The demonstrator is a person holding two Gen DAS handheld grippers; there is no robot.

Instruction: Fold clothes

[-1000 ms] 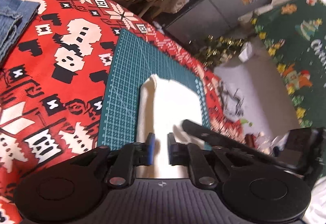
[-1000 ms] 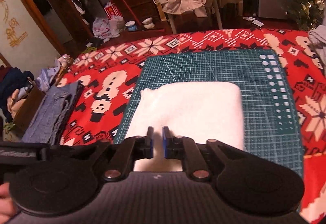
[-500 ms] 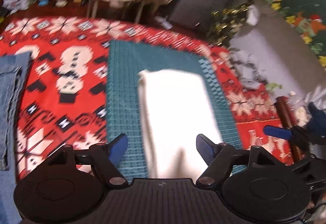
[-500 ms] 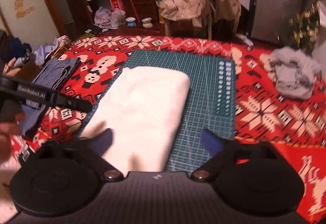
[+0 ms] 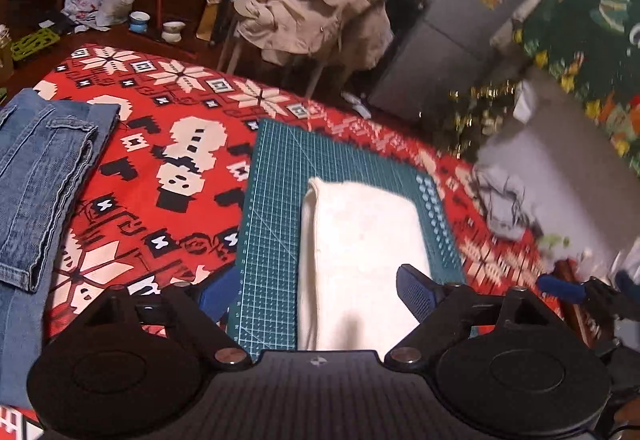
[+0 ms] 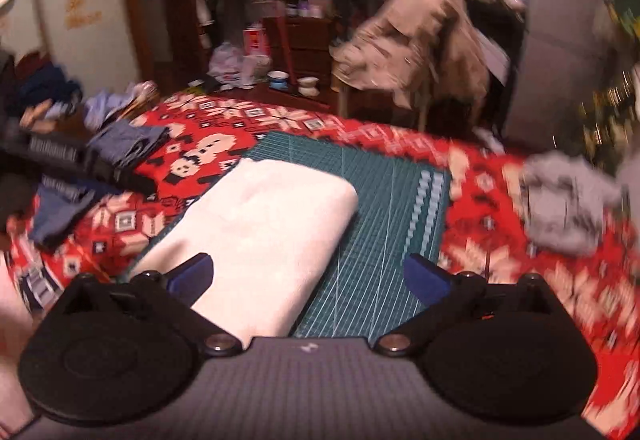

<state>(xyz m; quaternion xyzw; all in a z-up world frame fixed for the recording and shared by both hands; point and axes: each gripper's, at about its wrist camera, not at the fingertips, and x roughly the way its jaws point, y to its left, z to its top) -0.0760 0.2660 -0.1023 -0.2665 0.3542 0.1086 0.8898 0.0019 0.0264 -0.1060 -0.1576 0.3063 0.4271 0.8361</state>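
A folded white garment [image 5: 360, 240] lies flat on the green cutting mat [image 5: 276, 200], which sits on a red patterned cloth. My left gripper [image 5: 314, 294] hangs just above the garment's near end. Its jaws are opening, and the blue pads touch nothing. In the right wrist view the same white garment [image 6: 272, 224] runs diagonally over the mat [image 6: 384, 208]. My right gripper [image 6: 310, 274] stands wide open above the garment's near right corner and holds nothing. The left fingertip [image 6: 196, 272] is over the cloth and the other is over bare mat.
Folded blue jeans [image 5: 36, 176] lie at the left on the red cloth. A crumpled grey garment [image 6: 564, 208] sits to the right of the mat. A chair draped with a beige coat [image 5: 316, 12] stands beyond the far edge, with cluttered shelves behind it.
Both grippers were shut on the white garment's near edge, then let go and opened wide. Both have pulled back and up, and the garment stays folded on the mat.
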